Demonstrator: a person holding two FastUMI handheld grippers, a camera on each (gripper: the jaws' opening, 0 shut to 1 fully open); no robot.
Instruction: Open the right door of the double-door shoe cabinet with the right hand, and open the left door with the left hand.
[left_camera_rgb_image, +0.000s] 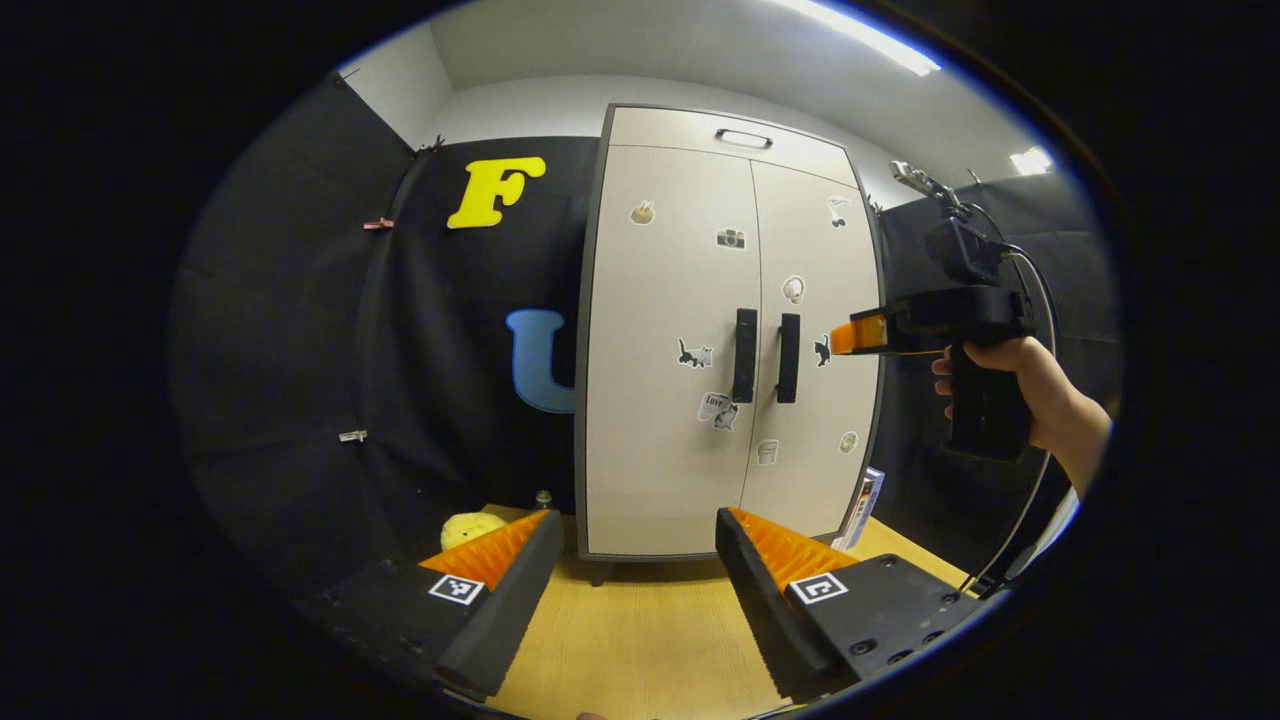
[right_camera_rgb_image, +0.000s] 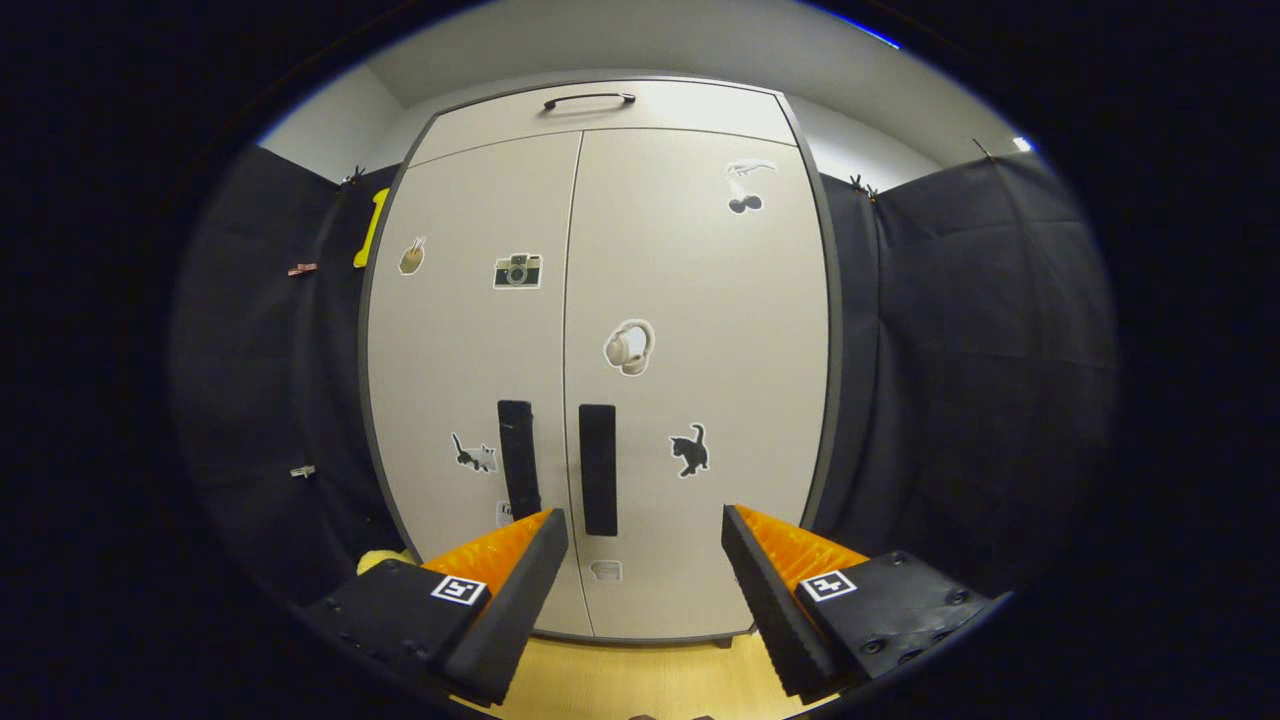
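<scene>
Cabinet (left_camera_rgb_image: 700, 330): it stands on the floor (left_camera_rgb_image: 640, 640) at about 12 o'clock from the left claw, against the black wall.

Right door (right_camera_rgb_image: 700, 380): shut flat. Its dark handle (right_camera_rgb_image: 598, 468) sits by the middle crack, just above the right claw, at about 11 o'clock from it.

Left door (left_camera_rgb_image: 665, 340): shut flat too. Its handle (left_camera_rgb_image: 745, 355) is right beside the other one (left_camera_rgb_image: 789, 357), with the crack between them.

Right claw (right_camera_rgb_image: 645, 560): wide open, holding nothing. It is near the right door but not touching the handle. In the left gripper view you can see it (left_camera_rgb_image: 850, 335) held by a hand (left_camera_rgb_image: 1020, 390) at about 3 o'clock from the handles, pointing at the door.

Left claw (left_camera_rgb_image: 635, 560): wide open, holding nothing, farther from the cabinet than the right one.

Done: nothing yet, I think. Both doors look closed.

Left to do: the right claw must grab the right handle and pull. Then the left claw must go to the left handle and pull.
</scene>
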